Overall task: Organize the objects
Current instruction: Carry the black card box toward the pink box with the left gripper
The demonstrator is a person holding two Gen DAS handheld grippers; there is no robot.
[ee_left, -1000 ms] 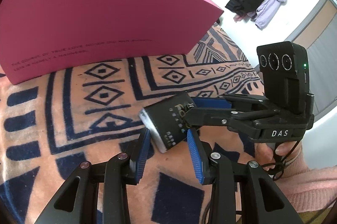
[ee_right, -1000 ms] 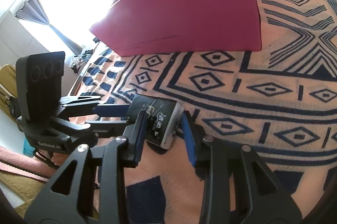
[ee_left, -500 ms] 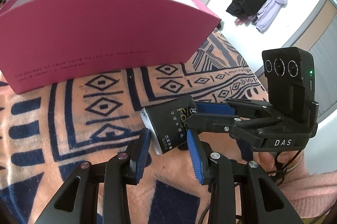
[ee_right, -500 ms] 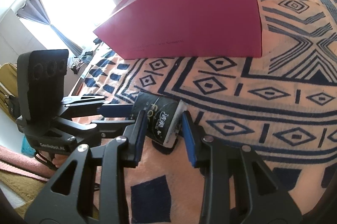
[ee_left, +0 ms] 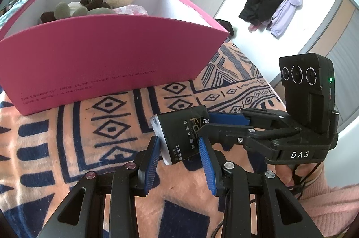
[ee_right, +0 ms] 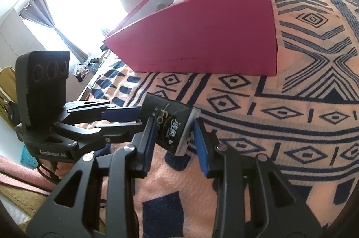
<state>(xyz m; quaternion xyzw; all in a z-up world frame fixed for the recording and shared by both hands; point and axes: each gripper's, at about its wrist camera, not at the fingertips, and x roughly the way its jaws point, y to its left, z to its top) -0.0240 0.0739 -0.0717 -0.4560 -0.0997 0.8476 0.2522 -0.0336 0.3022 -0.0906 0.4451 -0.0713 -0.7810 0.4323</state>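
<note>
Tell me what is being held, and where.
A black pack, pinched by both: the left hand-held gripper across one end, the right hand-held gripper across an adjacent end.

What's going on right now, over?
Left gripper, right gripper: jaws both shut on the black plastic-wrapped pack, above the peach-and-navy patterned blanket. Open pink cardboard box ahead, nothing between.

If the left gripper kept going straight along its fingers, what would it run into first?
The left gripper already has the black tissue pack between its fingers, so it would push that first. Beyond it stands the pink box, though depth is hard to judge.
</note>
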